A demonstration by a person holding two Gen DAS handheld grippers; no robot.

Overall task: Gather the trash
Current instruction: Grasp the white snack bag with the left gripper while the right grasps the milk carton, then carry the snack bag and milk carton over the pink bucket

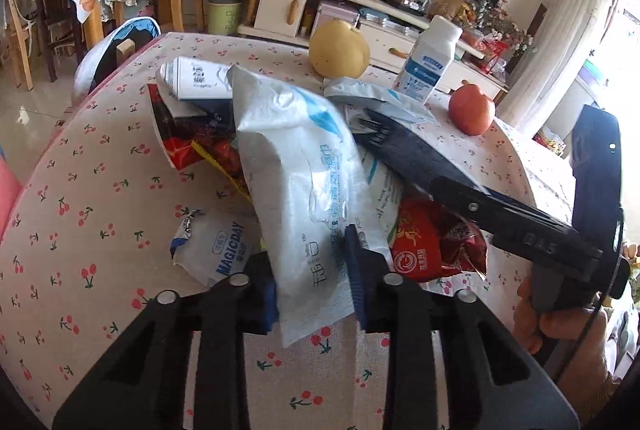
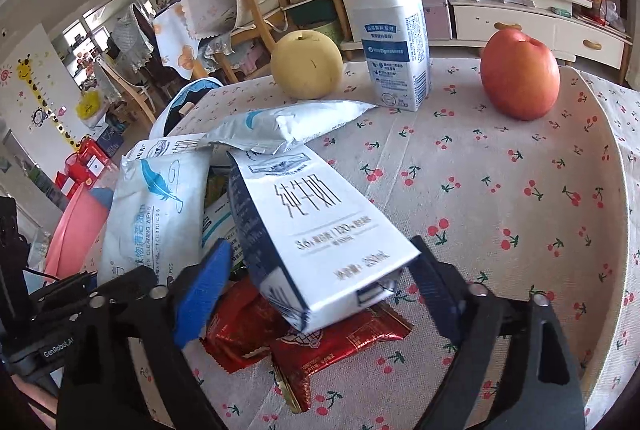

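Covering the whole scene is a table (image 2: 500,190) in a cherry-print cloth, and the trash sits heaped on its near left part. Largest in the heap is a white wipes pack (image 1: 296,190) with a blue feather print; it stands tilted up over the other wrappers, and the left gripper (image 1: 312,282) has its lower end between the blue pads, both pads pressed against the plastic, so the jaws are closed down to the pack's thickness. Next in size is a white milk carton (image 2: 320,230) with a dark blue side, lying on its side atop a red wrapper (image 2: 320,346). The right gripper (image 2: 320,270) stands wide open with the carton's near end between its fingers; the left pad is clear of the carton, and at the right pad I cannot tell whether there is contact. In the left wrist view this gripper (image 1: 372,128) reaches in from the right over the heap. A second, flatter wipes pack (image 2: 288,126) lies behind the carton, touching its far end. Beyond the heap, standing apart on the cloth, are a white bottle (image 2: 394,42), a yellow pear (image 2: 306,66) and a red apple (image 2: 520,74). A small MAGICDAY sachet (image 1: 218,250) lies just left of the held pack.
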